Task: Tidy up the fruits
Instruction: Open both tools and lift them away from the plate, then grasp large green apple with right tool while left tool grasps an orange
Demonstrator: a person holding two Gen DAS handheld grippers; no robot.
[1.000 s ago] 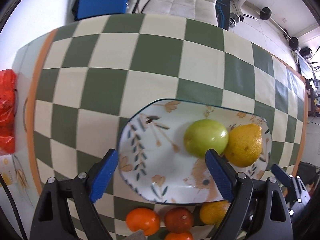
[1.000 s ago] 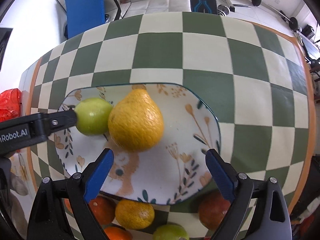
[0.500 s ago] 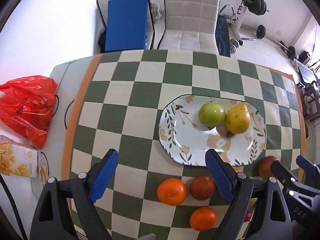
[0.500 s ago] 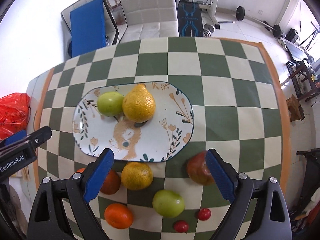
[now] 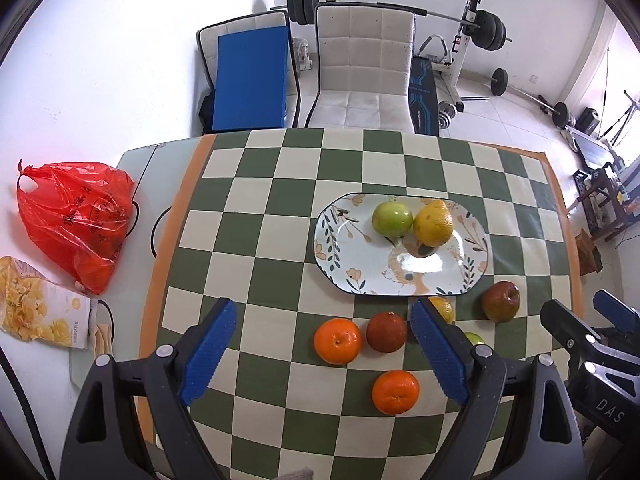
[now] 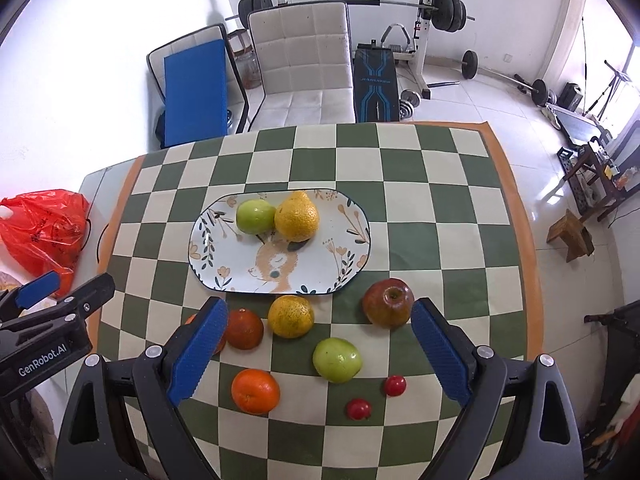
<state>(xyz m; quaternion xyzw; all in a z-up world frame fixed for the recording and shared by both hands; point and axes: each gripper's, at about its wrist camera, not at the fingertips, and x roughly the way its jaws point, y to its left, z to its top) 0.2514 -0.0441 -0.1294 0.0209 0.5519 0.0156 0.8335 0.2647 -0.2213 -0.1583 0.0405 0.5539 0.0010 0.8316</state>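
Note:
A floral oval plate (image 6: 340, 256) (image 5: 336, 248) on the checkered table holds a green apple (image 6: 255, 216) (image 5: 392, 218) and a yellow pear-shaped citrus (image 6: 297, 216) (image 5: 433, 223). In front of the plate lie a red apple (image 6: 387, 302), a yellow orange (image 6: 291, 315), a dark red orange (image 6: 244, 328), an orange (image 6: 255, 391), a green apple (image 6: 337, 359) and two small red tomatoes (image 6: 395, 385). My left gripper (image 5: 324, 346) and my right gripper (image 6: 316, 346) are both open and empty, held high above the near fruits.
A red plastic bag (image 5: 76, 224) and a yellow snack box (image 5: 40, 312) lie left of the tablecloth. A white chair (image 5: 362, 76) and a blue-padded chair (image 5: 250, 80) stand behind the table. Gym equipment is at the back.
Both grippers have pulled back and up from the plate, so the whole table and the loose fruits have come into view. The green apple and yellow citrus stay on the plate.

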